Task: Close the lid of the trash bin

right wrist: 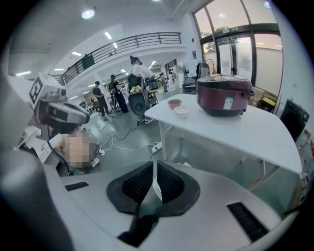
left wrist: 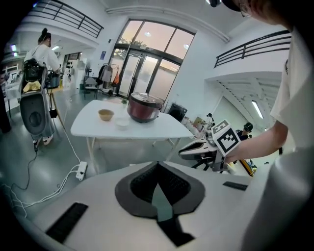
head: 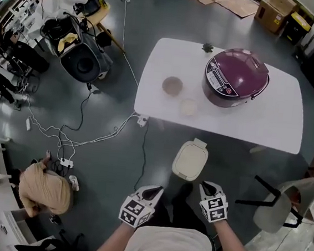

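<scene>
The cream trash bin (head: pixel 190 160) stands on the grey floor just in front of the white table, and its lid lies flat and closed. Both grippers hang raised above the floor on the near side of the bin, neither touching it. My left gripper (head: pixel 154 190) (left wrist: pixel 157 164) is to the bin's lower left, its pads meeting at the tips with nothing between them. To the lower right is my right gripper (head: pixel 208 185) (right wrist: pixel 154 166); a thin slit shows between its pads and they hold nothing. Each gripper also shows in the other's view.
The white table (head: pixel 269 123) carries a purple rice cooker (head: pixel 235 77) and two small bowls (head: pixel 172 86). A grey chair (head: pixel 282 208) stands at the right. Cables and a power strip (head: pixel 66 163) lie on the floor at the left, beside a crouching person (head: pixel 44 188).
</scene>
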`<state>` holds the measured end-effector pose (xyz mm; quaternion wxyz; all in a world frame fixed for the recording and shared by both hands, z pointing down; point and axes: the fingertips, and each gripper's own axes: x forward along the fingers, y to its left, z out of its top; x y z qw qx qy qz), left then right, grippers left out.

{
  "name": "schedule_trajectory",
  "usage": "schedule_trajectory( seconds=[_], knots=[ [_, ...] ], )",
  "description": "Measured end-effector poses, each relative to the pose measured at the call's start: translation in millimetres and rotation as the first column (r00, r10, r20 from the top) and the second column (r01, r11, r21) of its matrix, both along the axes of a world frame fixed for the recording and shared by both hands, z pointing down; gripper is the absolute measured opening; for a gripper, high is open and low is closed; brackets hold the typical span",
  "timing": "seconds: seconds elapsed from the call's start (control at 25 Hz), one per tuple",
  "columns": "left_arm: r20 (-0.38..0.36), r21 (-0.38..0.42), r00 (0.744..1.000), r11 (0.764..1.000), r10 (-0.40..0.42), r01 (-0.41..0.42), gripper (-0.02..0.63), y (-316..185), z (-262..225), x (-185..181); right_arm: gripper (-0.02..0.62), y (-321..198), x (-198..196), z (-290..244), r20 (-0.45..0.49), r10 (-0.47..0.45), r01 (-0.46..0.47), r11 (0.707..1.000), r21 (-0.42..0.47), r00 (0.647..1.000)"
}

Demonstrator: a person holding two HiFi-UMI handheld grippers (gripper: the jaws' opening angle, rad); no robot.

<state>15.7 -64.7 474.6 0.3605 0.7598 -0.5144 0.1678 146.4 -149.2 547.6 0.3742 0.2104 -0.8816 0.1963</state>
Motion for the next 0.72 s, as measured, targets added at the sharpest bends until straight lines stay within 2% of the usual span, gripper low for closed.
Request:
schedule_trajectory(
  seconds=[0.08,0.32,0.72],
  knots=[
    [-0.009,0.027,1.0,1.0,0.003,-0.003,0.012,9.2,-24.6,0.7,0.034,5.3,1.6,-23.7,0.024,0.032,-0.032,0.999,0.004,0.999],
    [-0.017,0.13,0.998,0.99,0.055,-0.053,0.012,30.5,-64.2,-3.1,0.026,17.9,-0.9,-82.0,0.054,0.083,-0.089,0.989,0.117,0.995],
    [-0.005,0.251,0.984,0.952,0.181,-0.174,0.012,86.7,-108.4,-10.3,0.018,88.1,15.2,-163.4,0.077,0.212,-0.225,0.937,0.268,0.974]
  ],
)
